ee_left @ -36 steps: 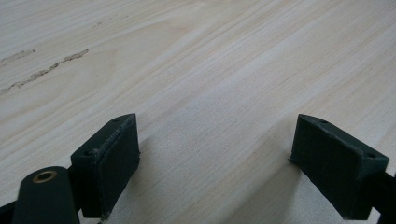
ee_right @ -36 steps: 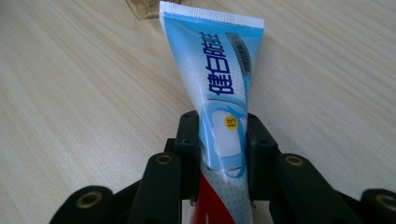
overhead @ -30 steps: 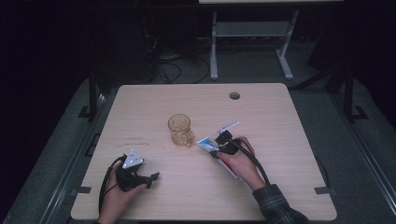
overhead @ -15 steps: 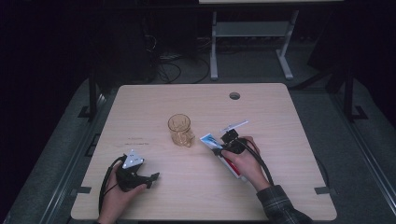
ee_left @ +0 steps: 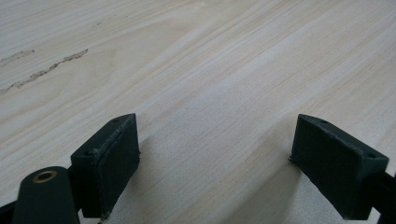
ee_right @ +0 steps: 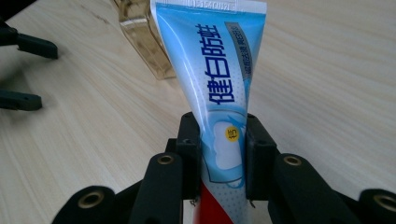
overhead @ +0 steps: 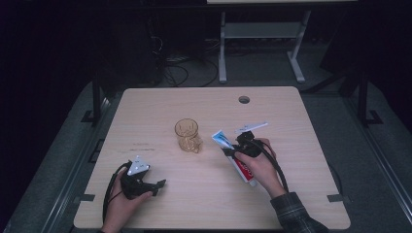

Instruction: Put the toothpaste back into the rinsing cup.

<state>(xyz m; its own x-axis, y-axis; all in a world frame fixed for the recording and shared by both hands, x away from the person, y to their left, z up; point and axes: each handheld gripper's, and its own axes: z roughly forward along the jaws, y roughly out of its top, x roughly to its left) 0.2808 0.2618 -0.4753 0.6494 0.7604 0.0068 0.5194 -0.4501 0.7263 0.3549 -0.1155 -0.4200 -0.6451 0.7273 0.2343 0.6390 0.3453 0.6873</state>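
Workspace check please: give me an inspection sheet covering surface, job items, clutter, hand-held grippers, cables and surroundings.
Surface: light wood table, round hole near the far edge, faint scuff marks on the left.
Job's things: toothpaste tube, blue and white with a red lower end; amber glass cup upright near the centre, apart from the tube.
Clutter: nothing seen.
Grippers: right hand-held gripper shut on the tube's middle, crimped end pointing toward the cup; left hand-held gripper open, holding nothing, low over bare wood at the near left.
Cables: black cable trails from the right hand-held gripper over the hand; more cables on the floor beyond the table.
Surroundings: dark room, grey floor, white stand legs behind the table.
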